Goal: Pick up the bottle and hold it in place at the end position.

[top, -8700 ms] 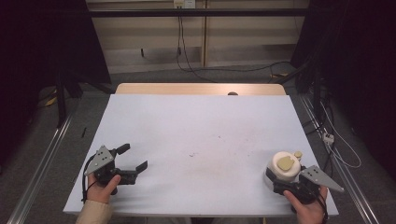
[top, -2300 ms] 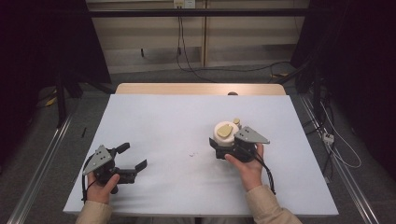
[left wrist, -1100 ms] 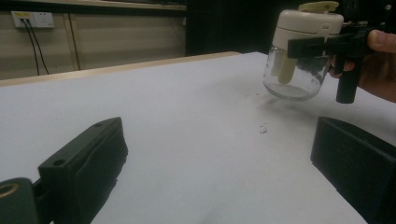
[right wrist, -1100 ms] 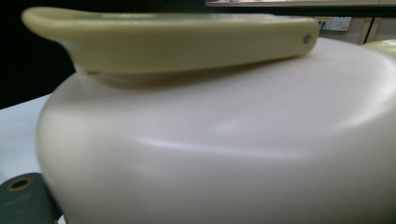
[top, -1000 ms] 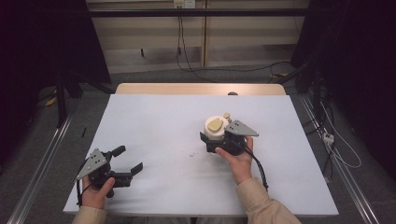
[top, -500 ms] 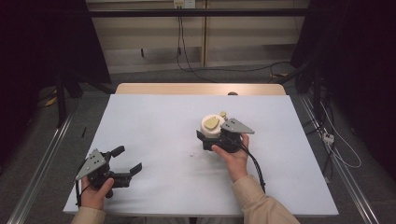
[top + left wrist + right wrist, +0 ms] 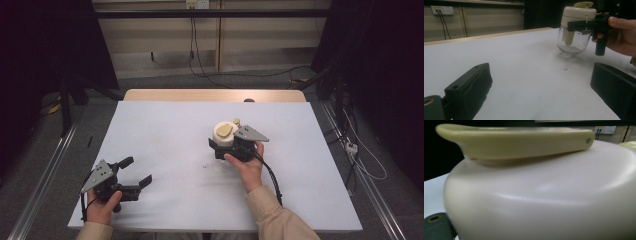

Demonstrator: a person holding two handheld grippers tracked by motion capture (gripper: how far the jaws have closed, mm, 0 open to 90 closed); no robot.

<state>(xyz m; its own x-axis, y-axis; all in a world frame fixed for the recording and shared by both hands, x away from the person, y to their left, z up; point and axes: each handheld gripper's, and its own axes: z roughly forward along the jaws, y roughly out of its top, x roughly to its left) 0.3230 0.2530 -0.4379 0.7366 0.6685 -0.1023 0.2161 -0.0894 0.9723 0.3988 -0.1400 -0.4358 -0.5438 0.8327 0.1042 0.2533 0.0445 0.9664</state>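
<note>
The right gripper point(image 7: 226, 145) is holding the jar point(image 7: 574, 37) tight, near the middle of the table point(image 7: 165, 130), at about 1 o'clock from the left gripper point(image 7: 131, 172). The jar looks like it is hanging just above the table, so putting it down is still to do. The left gripper is sitting at the near left with its jaws wide apart and nothing in them.

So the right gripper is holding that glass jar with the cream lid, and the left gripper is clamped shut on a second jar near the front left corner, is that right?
Not quite. The right gripper does hold the glass jar with the cream lid, but the left gripper near the front left corner is open and holds nothing. The high view and the left gripper view show its jaws spread over the bare table.
</note>
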